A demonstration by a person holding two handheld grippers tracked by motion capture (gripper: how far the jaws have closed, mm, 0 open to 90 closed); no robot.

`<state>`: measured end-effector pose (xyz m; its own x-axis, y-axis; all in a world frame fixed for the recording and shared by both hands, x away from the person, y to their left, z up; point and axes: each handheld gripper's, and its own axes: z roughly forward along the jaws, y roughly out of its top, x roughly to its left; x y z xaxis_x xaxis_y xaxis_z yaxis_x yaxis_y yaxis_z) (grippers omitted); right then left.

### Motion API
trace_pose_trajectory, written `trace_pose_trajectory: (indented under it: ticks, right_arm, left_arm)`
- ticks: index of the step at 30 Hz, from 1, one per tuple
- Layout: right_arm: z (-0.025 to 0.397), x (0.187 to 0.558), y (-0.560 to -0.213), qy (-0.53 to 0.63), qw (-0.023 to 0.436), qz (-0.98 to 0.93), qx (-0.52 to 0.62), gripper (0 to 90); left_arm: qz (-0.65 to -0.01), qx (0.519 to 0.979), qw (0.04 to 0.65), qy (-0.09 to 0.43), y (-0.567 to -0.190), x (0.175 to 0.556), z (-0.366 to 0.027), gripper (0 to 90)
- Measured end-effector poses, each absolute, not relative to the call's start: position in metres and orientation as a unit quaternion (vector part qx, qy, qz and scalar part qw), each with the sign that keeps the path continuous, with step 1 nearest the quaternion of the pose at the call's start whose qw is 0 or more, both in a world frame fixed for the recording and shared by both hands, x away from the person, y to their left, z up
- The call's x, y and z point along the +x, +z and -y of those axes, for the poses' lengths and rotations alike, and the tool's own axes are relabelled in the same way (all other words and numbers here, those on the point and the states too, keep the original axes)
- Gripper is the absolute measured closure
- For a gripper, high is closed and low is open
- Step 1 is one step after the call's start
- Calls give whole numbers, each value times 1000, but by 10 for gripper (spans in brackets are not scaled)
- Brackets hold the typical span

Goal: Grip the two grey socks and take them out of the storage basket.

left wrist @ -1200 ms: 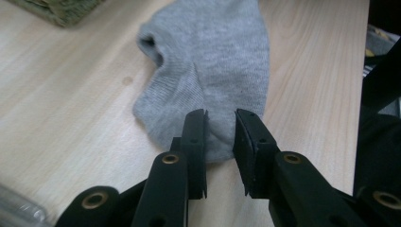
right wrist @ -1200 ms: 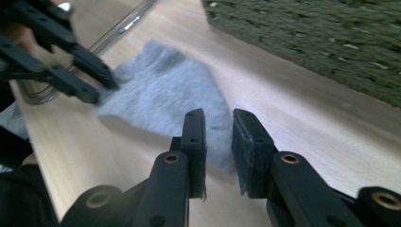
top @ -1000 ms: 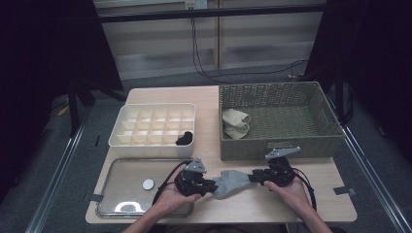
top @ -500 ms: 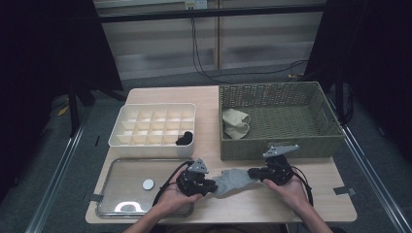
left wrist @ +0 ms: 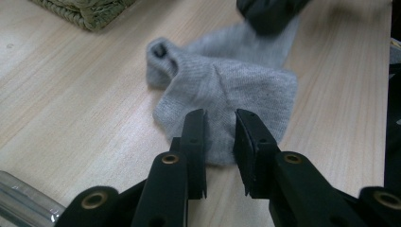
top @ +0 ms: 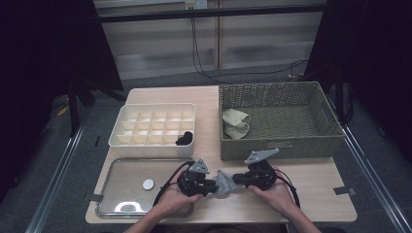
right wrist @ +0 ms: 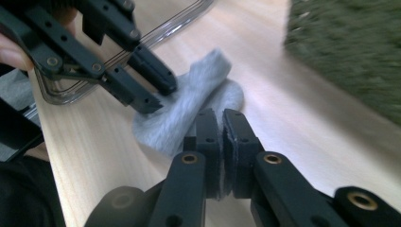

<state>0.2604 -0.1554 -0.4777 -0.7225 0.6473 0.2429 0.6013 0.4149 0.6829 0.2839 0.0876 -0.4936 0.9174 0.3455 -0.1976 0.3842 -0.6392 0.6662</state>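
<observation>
A grey sock [top: 224, 183] lies bunched on the wooden table [top: 311, 194] near its front edge, between my two grippers. My left gripper [top: 212, 187] stands open at the sock's left end; its jaws are a small gap apart, just over the sock's [left wrist: 227, 80] near edge. My right gripper [top: 238, 180] is shut on the sock's right end, and grey fabric [right wrist: 189, 104] shows pinched between its jaws. The right gripper view also has the left gripper [right wrist: 156, 94] at the sock's far side.
A clear tray [top: 116, 174] with a white disc [top: 148, 184] lies at the front left. Behind it stands a white compartment box [top: 145, 121] holding a black item [top: 184, 138]. A woven basket [top: 291, 141] at the right holds a beige cloth [top: 235, 122].
My right gripper has moved a little left towards the left one, and the sock between them has bunched up shorter.
</observation>
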Motion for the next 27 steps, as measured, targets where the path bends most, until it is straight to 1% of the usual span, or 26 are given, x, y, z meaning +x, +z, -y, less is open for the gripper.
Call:
trace_pose_trajectory:
  ticks: [6, 9, 13, 16, 19, 22, 23, 24, 27]
  right_arm:
    - [143, 259, -484, 390, 23, -846, 362, 863]
    - [144, 259, -484, 387, 30, -849, 359, 868]
    - [158, 261, -476, 392, 45, -840, 373, 869]
    - [175, 263, -471, 395, 67, -828, 391, 869]
    - [186, 263, -469, 398, 73, -821, 402, 867]
    - [191, 262, -474, 393, 57, -825, 403, 835]
    - [191, 260, -476, 391, 55, -825, 404, 813]
    - [191, 259, -478, 390, 49, -825, 406, 768]
    - [192, 256, -476, 390, 53, -822, 411, 734]
  left_arm:
    - [-200, 904, 377, -27, -494, 284, -88, 736]
    - [-198, 906, 373, -28, -493, 283, -88, 733]
    - [-199, 907, 371, -27, -493, 282, -90, 739]
    - [-201, 906, 371, -28, -493, 282, -91, 744]
    - [-200, 906, 372, -29, -493, 282, -92, 744]
    - [-191, 907, 374, -29, -492, 281, -93, 742]
    - [-195, 902, 383, -33, -492, 280, -93, 739]
    - [-190, 906, 377, -34, -489, 281, -94, 733]
    - [-197, 896, 396, -33, -486, 280, -97, 720]
